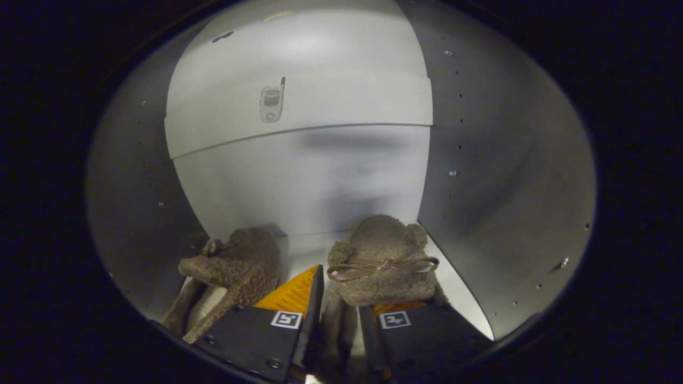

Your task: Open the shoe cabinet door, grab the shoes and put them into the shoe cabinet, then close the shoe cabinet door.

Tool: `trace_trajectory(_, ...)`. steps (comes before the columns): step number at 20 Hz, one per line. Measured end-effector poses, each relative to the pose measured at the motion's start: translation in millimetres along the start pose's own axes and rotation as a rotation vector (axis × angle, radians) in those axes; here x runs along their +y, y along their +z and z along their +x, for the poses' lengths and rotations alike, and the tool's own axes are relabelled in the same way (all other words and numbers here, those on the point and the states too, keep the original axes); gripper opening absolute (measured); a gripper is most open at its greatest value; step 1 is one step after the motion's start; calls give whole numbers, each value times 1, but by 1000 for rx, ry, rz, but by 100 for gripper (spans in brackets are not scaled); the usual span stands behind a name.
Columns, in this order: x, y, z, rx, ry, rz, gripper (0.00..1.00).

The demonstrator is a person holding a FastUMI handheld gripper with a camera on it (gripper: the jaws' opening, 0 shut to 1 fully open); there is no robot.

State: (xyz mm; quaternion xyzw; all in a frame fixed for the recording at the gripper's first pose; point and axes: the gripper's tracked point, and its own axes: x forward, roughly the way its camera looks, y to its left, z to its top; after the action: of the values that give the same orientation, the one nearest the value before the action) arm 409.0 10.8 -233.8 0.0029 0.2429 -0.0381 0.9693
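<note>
I am looking into the shoe cabinet (496, 186). Two brown fuzzy slippers with ribbon bows stand side by side on its white shelf floor (305, 250), toes toward the back wall. The left slipper (240, 266) rests free, just ahead of the fingers and to their left. The right slipper (381, 250) lies just ahead, and its near inner rim runs back between the fingers. My gripper (339, 314) is shut on that rim, and the fabric fills the narrow gap between the fingers.
The white back wall (299, 181) stands close behind the slippers. A white panel (299, 106) with a small phone picture crosses above. Grey side walls with rows of peg holes close in at left (133, 202) and right.
</note>
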Motion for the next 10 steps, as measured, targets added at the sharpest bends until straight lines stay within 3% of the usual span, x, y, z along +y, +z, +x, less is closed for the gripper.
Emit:
trace_trajectory(2, 4, -3, -2, 2, 4, -13, 55)
trace_trajectory(10, 0, -7, -20, 5, -34, -24, 74)
